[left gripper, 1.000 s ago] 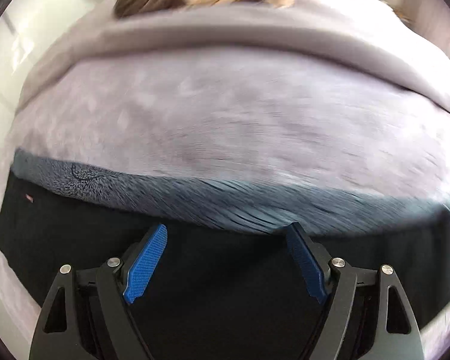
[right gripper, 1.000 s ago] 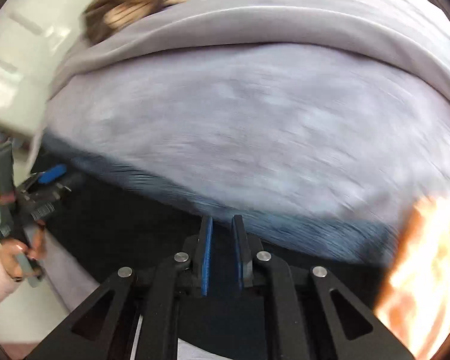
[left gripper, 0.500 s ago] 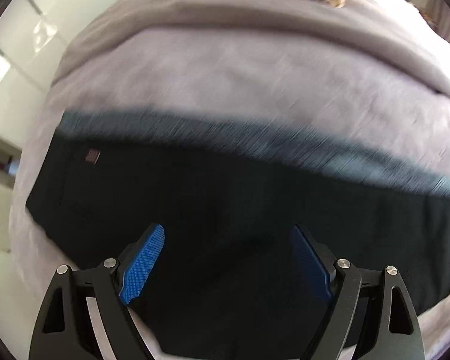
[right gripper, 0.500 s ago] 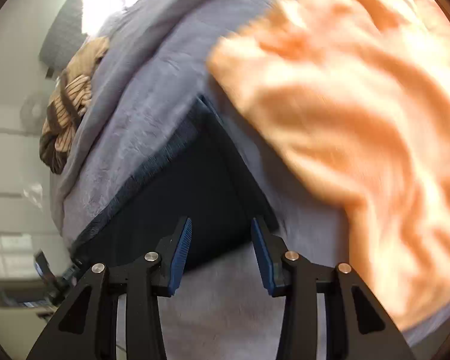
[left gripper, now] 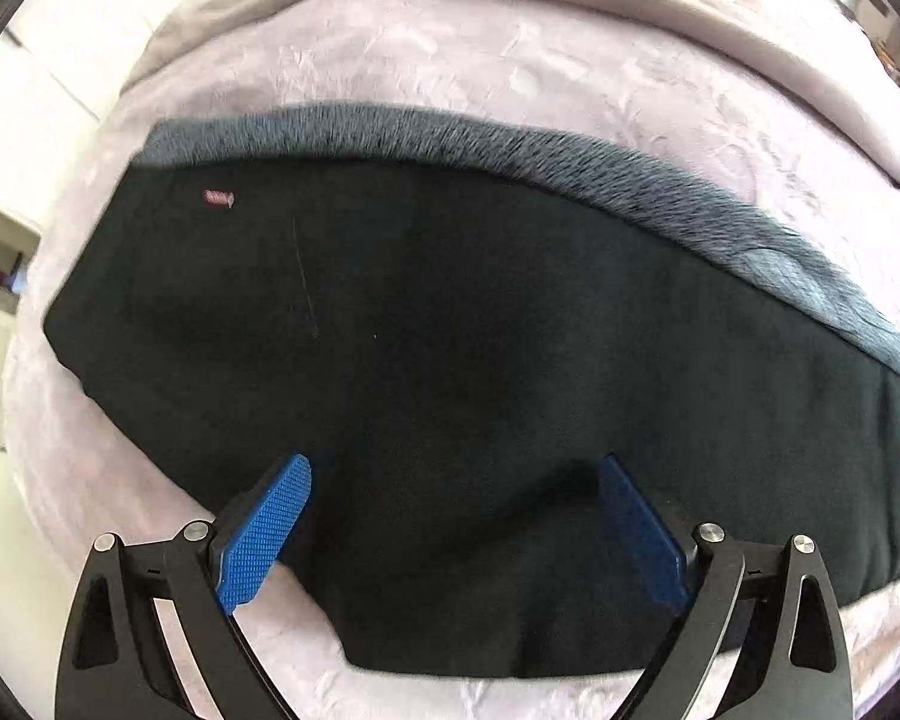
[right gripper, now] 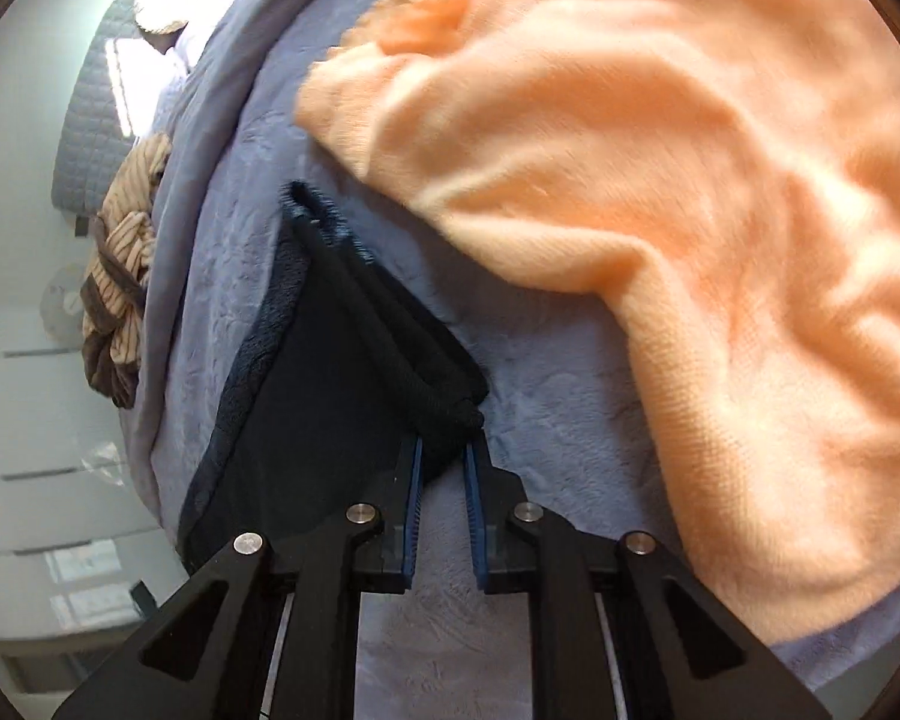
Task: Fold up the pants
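Lying flat on the bed (left gripper: 570, 78), the pants (left gripper: 450, 360) need their corner pinched deep by the half-closed, empty right gripper (right gripper: 441, 468), while the left gripper (left gripper: 456, 516) hovers spread wide.

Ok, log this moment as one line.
pants: folded, flat on bed | left gripper: open above pants | right gripper: narrowly open at pants corner

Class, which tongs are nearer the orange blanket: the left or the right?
Right. The right tongs sit at the black pants' end, beside the orange blanket. The left tongs hover over the pants; only an orange sliver shows.
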Action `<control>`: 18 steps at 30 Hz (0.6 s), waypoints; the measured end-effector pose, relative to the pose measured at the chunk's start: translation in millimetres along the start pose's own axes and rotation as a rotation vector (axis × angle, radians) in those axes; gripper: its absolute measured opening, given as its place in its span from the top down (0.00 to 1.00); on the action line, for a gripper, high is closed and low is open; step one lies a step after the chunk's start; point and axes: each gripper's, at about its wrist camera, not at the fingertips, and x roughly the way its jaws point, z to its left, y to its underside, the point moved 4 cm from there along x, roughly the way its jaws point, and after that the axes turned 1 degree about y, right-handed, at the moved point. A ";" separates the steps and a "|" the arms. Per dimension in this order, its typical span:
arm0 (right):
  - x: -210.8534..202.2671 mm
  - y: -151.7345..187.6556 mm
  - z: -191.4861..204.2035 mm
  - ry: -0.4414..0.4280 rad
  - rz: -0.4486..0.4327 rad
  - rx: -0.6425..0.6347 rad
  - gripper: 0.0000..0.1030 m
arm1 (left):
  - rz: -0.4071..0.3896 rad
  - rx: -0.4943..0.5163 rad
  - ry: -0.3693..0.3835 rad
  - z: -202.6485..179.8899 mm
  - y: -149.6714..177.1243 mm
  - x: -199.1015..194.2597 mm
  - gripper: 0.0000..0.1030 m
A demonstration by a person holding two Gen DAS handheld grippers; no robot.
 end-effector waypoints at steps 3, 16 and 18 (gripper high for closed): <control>-17.9 4.6 35.1 0.006 -0.047 -0.138 0.82 | -0.051 0.047 0.026 -11.2 -4.2 -15.1 0.05; 30.9 32.0 67.2 0.127 0.068 -0.316 0.65 | 0.010 0.004 -0.036 37.5 18.4 -25.0 0.05; 28.1 40.9 79.7 0.085 0.078 -0.322 0.65 | -0.024 0.000 -0.044 51.7 13.2 -37.7 0.05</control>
